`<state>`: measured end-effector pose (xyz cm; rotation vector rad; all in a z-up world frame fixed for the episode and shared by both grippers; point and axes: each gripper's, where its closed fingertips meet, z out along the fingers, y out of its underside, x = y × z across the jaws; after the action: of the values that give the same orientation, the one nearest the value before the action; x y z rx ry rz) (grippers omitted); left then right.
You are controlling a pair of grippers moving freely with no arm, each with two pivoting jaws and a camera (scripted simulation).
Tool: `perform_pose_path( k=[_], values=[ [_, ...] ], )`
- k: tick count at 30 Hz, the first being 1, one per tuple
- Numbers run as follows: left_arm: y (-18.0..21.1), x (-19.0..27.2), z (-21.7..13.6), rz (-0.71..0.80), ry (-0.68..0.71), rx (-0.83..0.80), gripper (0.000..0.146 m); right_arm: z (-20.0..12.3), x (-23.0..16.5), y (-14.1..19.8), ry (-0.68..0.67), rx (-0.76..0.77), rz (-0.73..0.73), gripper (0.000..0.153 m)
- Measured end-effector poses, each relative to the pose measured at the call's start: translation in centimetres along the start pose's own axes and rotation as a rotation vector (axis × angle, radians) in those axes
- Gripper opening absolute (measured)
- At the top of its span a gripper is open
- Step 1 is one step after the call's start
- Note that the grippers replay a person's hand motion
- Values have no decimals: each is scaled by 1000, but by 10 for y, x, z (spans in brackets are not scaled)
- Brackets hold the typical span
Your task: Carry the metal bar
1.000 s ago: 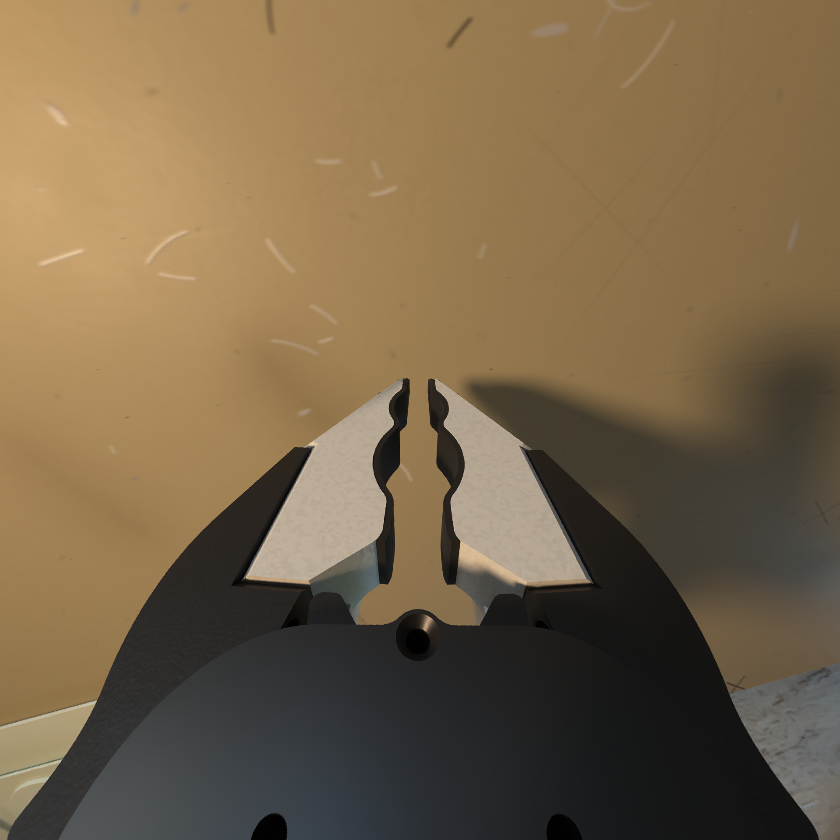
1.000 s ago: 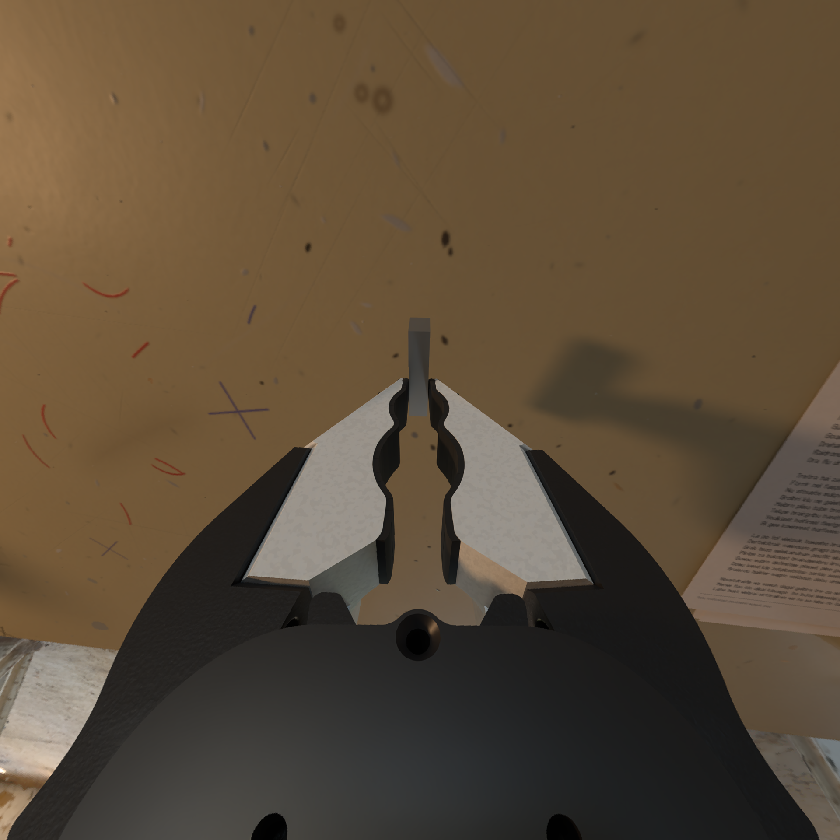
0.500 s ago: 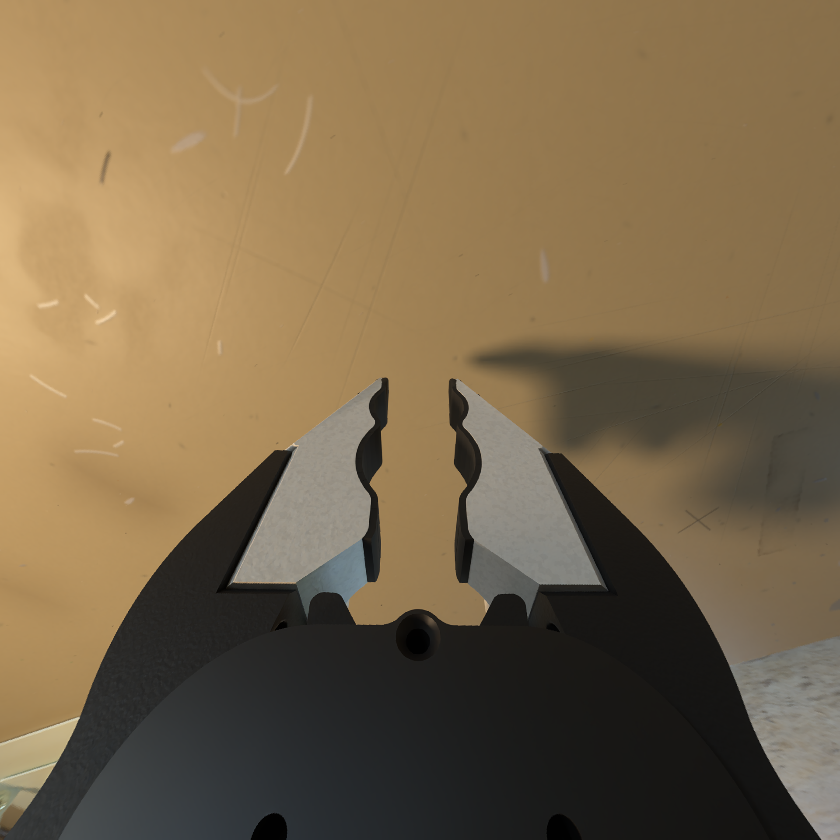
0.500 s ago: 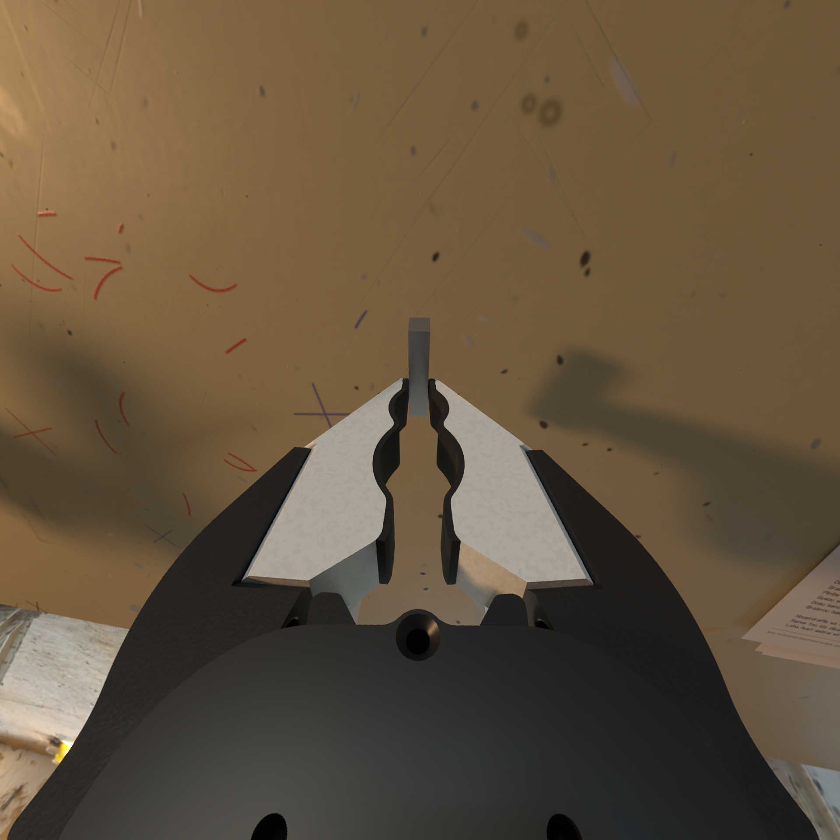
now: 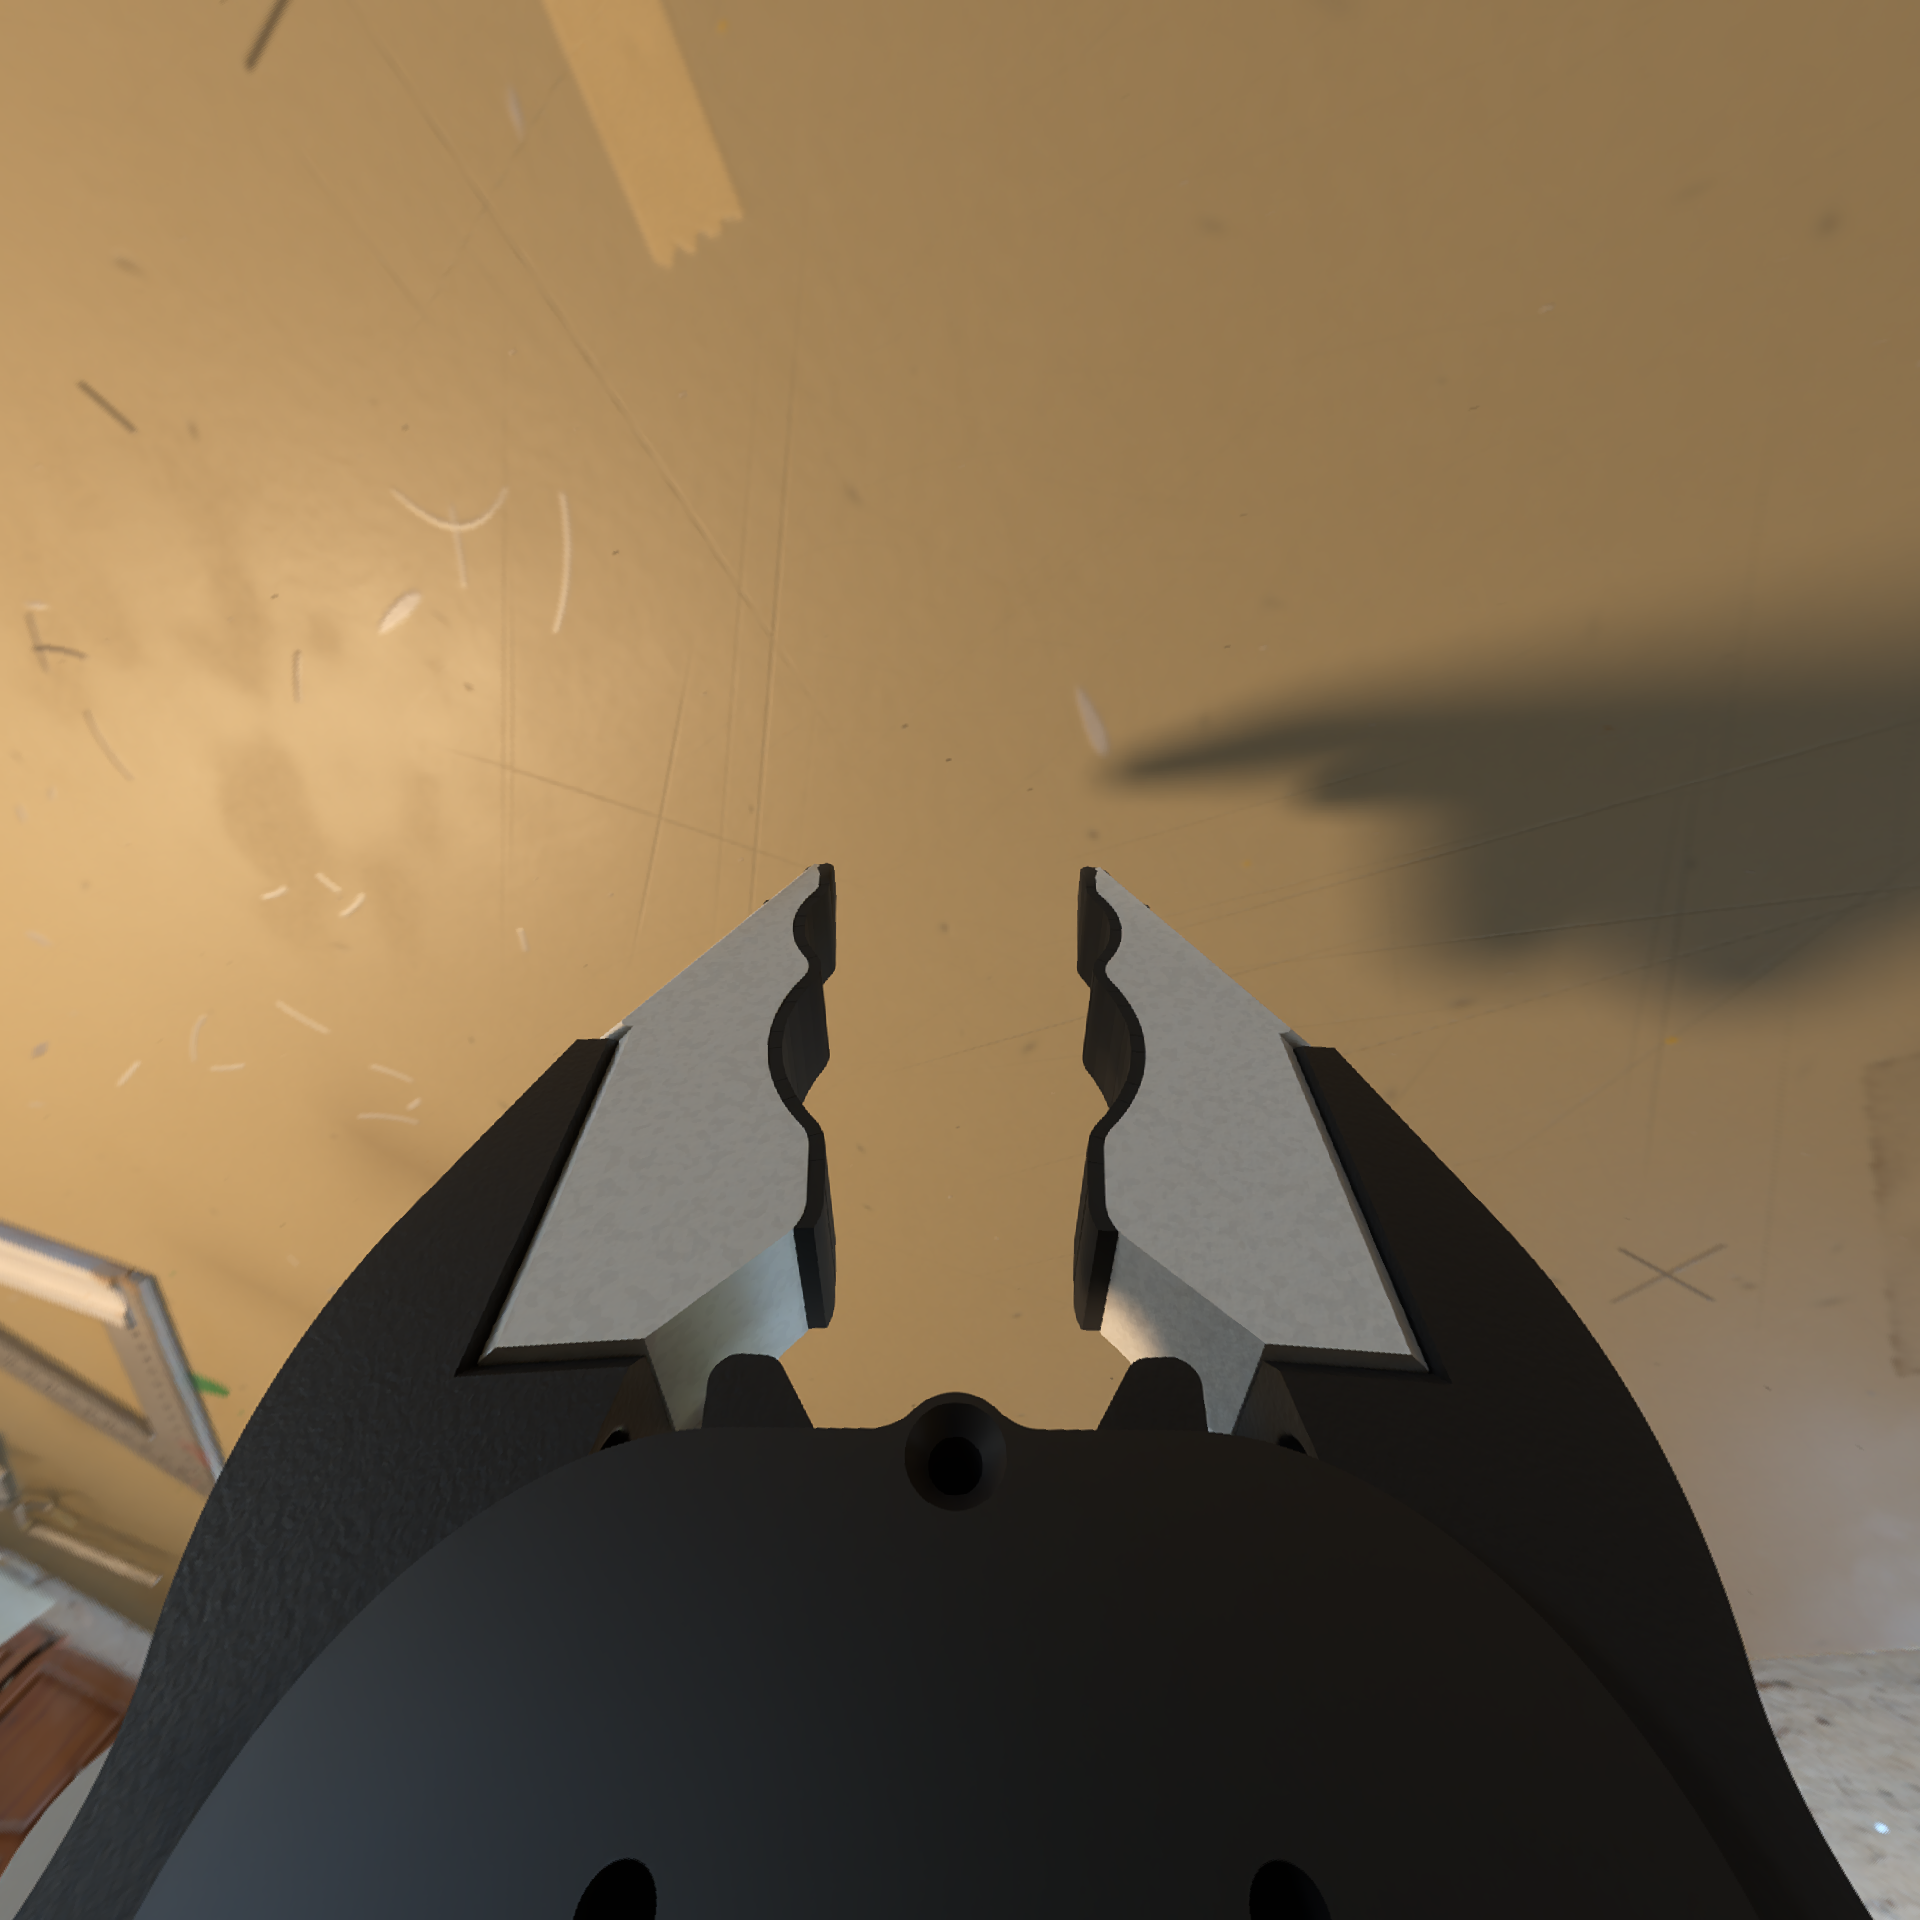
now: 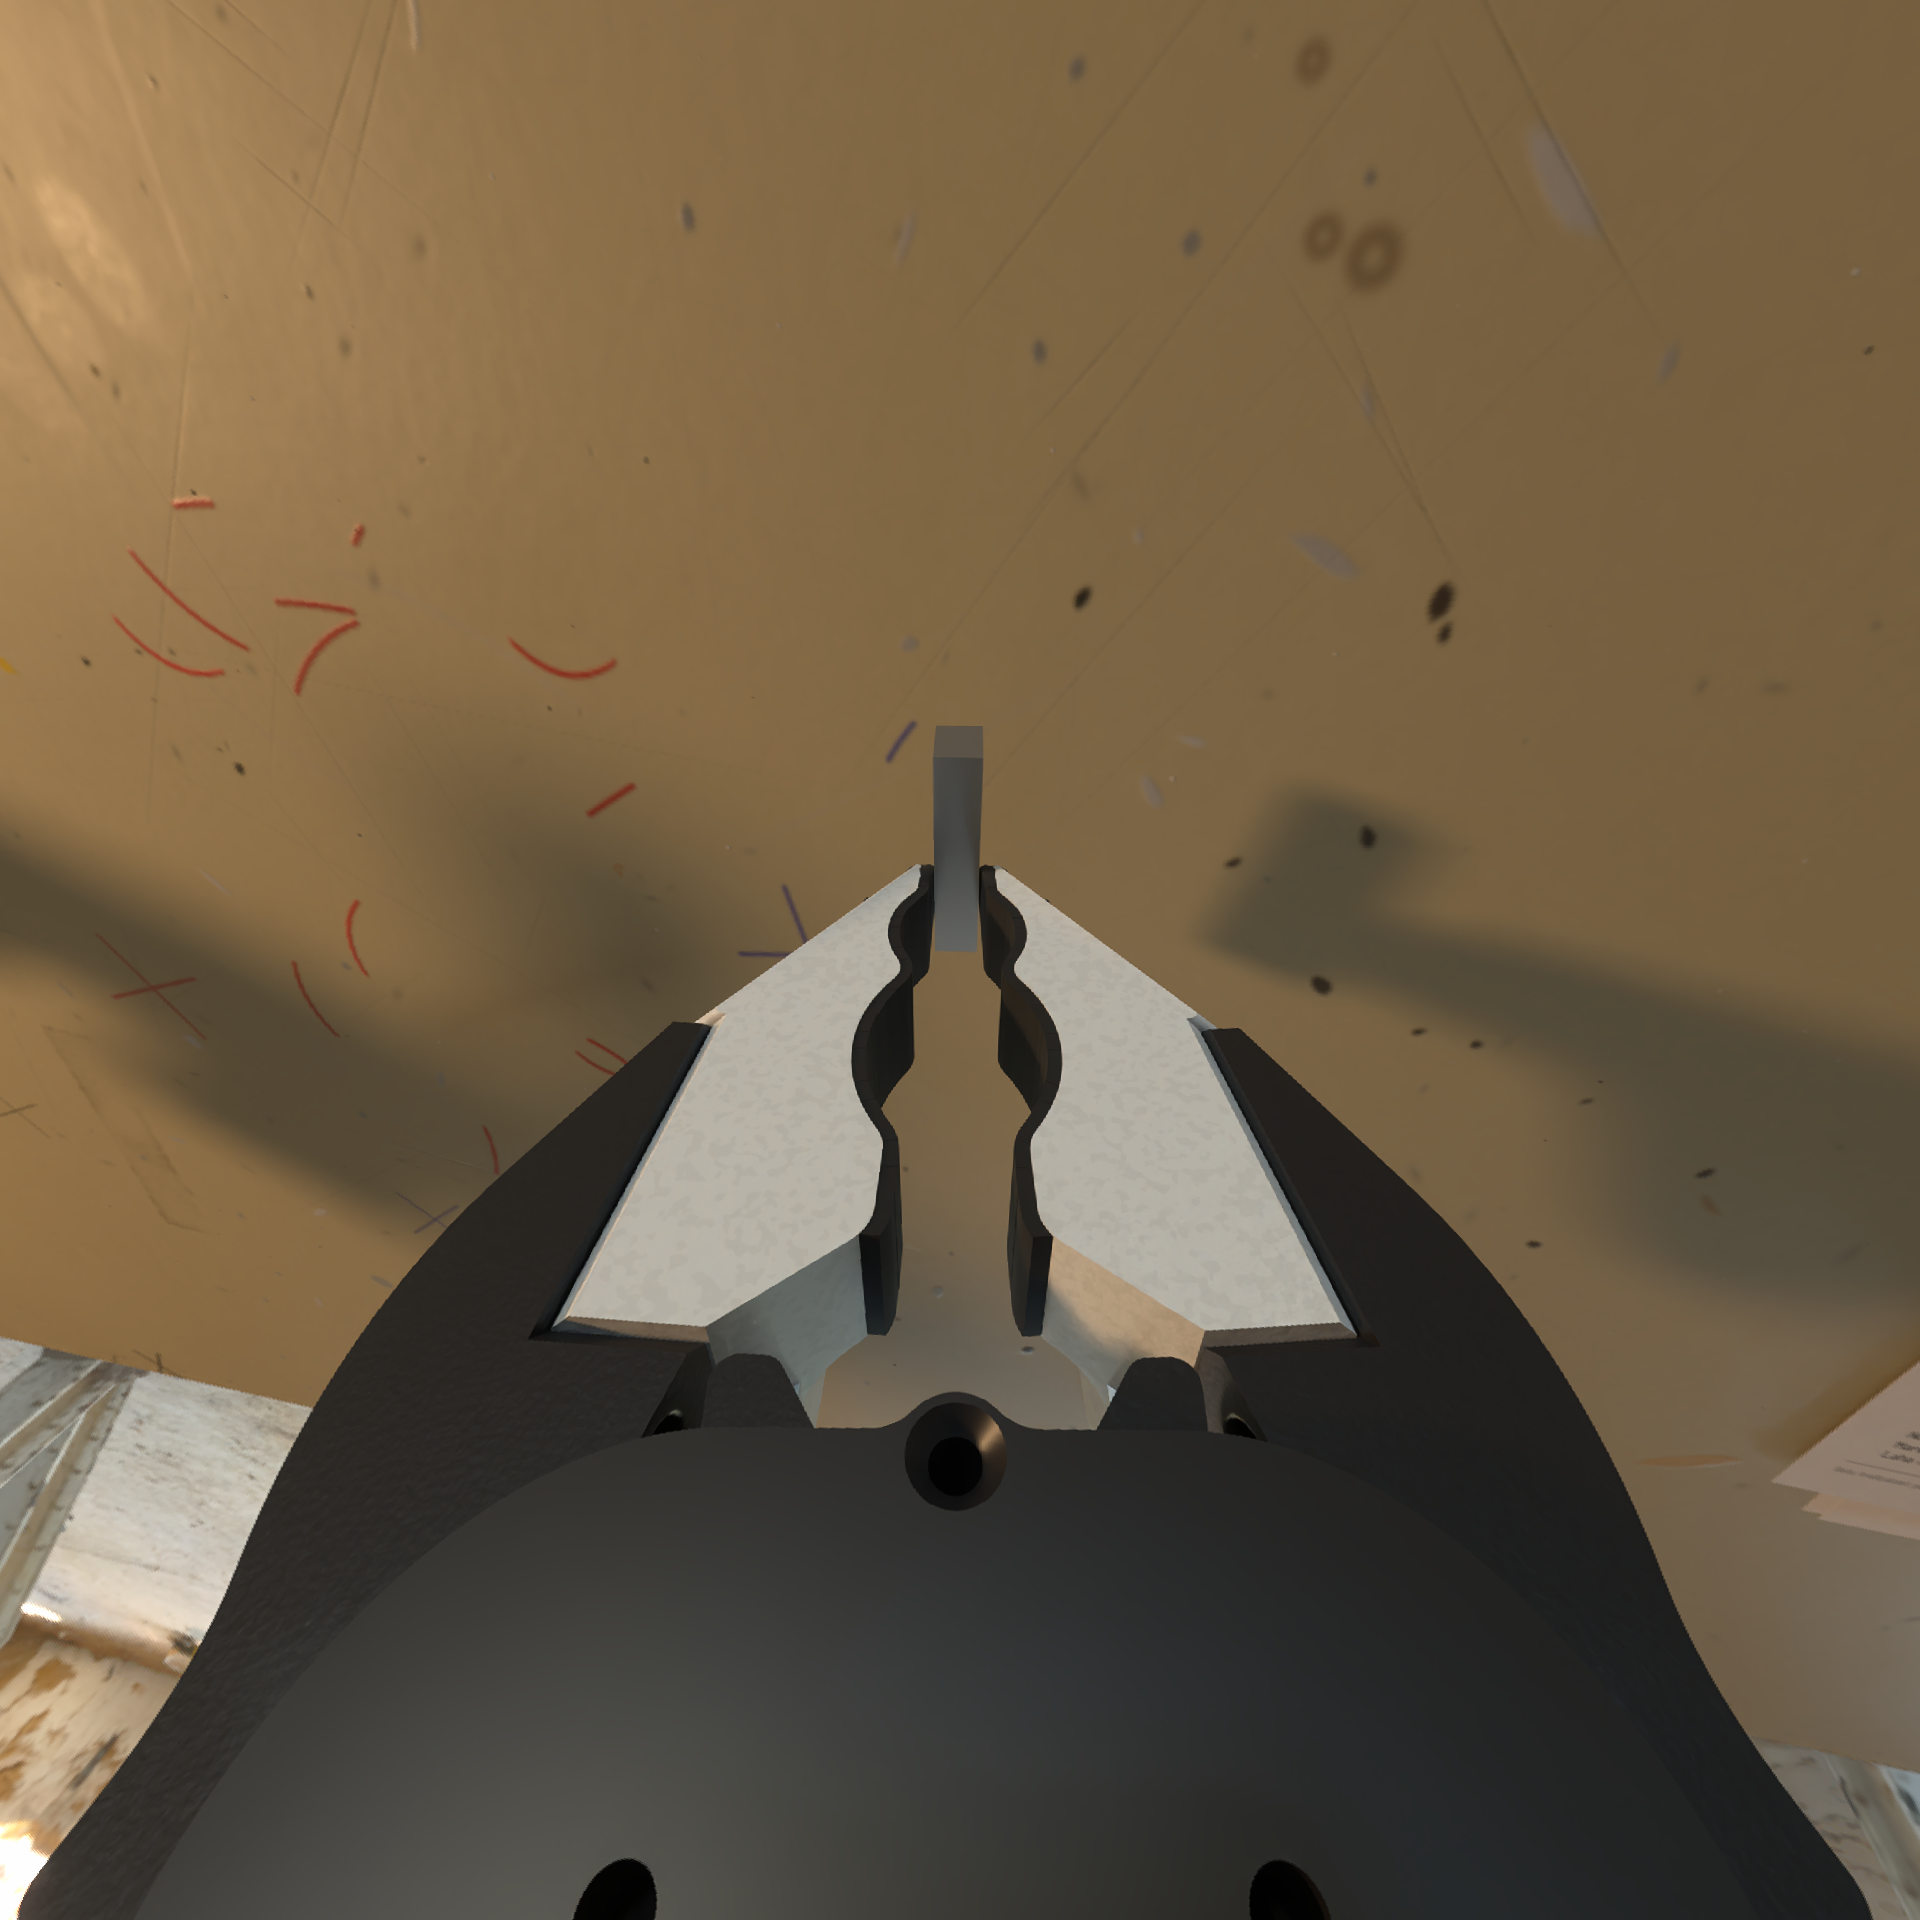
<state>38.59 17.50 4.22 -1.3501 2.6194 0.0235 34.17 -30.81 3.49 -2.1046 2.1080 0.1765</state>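
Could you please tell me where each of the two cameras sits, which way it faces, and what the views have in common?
Left wrist view: sits on the left gripper, looking forward along its fingers, down at the scratched tan tabletop; its own jaws stand apart with nothing between them.
Right wrist view: sits on the right gripper, facing the same kind of tabletop; its own jaws are closed on the grey metal bar, with papers at the right edge.
Shared: the tan tabletop with gripper shadows; neither view shows the other gripper.
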Motion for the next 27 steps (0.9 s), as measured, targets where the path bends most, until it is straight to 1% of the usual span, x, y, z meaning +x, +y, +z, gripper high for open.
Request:
perform_pose_path(
  k=[3,10,15,17,20,22,24,26,27],
  values=[
    [-3,9,-1,13,50,18,46,1,-6,-4,2,-6,7,8],
    [-13,22,-3,58,94,65,47,4,-16,-16,-8,-19,22,8],
    [-20,32,-5,76,159,104,47,6,-21,-24,-13,-21,42,8],
    [-20,36,-7,70,205,124,47,6,-23,-24,-8,-35,43,8],
    [-20,41,-15,48,290,181,45,7,-30,-16,-36,-87,25,8],
    [-20,40,-23,37,316,225,44,7,-32,-14,-30,-104,6,8],
    [-22,35,-32,34,303,271,44,8,-32,-16,-23,-113,-16,8],
    [-25,27,-45,44,242,332,46,10,-32,-22,-34,-101,-18,8],
    [-27,20,-53,53,189,364,47,11,-33,-24,-39,-98,-16,8]
  ],
)
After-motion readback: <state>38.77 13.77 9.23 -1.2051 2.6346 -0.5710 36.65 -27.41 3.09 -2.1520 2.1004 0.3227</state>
